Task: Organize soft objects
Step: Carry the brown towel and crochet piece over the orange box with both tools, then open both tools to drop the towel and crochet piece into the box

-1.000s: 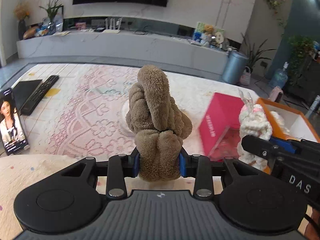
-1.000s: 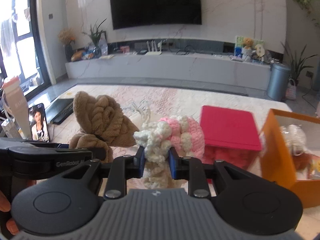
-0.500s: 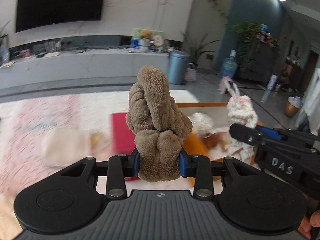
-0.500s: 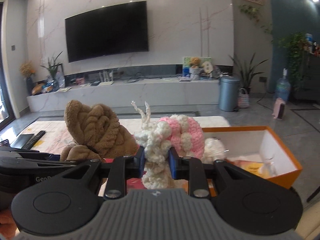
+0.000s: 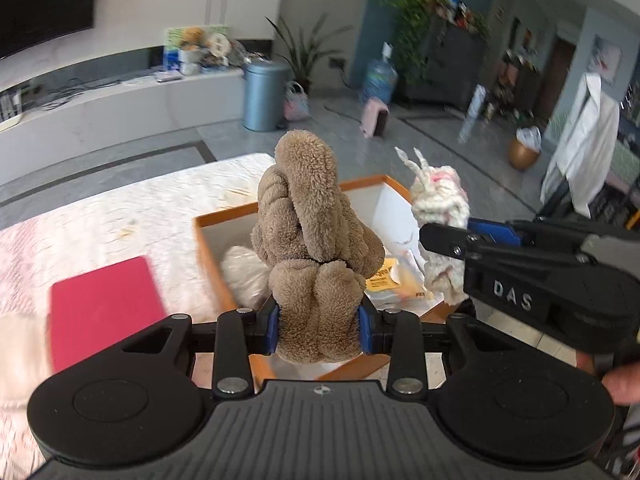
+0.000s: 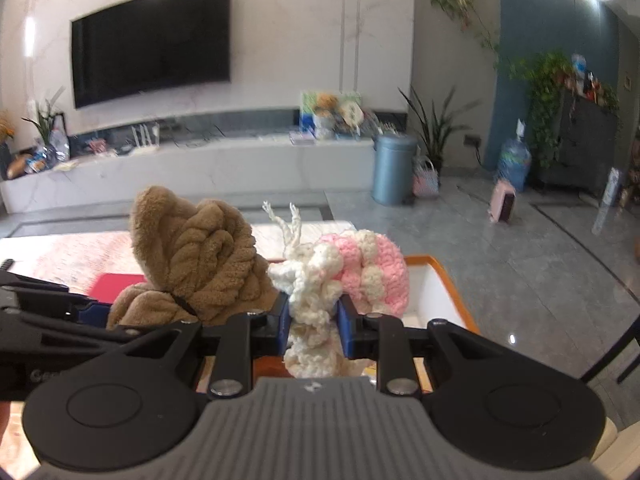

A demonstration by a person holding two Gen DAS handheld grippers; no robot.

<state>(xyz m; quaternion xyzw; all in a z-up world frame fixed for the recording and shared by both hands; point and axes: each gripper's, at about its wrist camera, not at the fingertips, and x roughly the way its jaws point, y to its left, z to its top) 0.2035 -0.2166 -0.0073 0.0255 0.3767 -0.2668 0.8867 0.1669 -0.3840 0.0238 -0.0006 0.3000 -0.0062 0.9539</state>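
Observation:
My left gripper point(image 5: 319, 330) is shut on a brown plush knot point(image 5: 316, 248), held upright over an orange-rimmed open box point(image 5: 224, 216). Inside the box lie a white fluffy item point(image 5: 244, 276) and some yellow packets point(image 5: 394, 276). My right gripper point(image 6: 313, 326) is shut on a cream and pink crocheted toy point(image 6: 348, 268); the box's orange rim point(image 6: 444, 272) shows just behind it. In the left wrist view the right gripper point(image 5: 448, 236) comes in from the right with the crocheted toy point(image 5: 440, 204) above the box's right side. In the right wrist view the brown knot point(image 6: 196, 256) sits close on the left.
A red flat box point(image 5: 104, 304) lies on the pale patterned cloth point(image 5: 120, 216) left of the orange box. Beyond the table edge is grey floor with a blue bin point(image 5: 262, 96), a water bottle point(image 5: 380, 80) and plants. A TV point(image 6: 150, 42) hangs on the far wall.
Both grippers have swung to the right with their toys still clamped, from over the patterned cloth and red box to over the orange box. The phone and remote have left the view.

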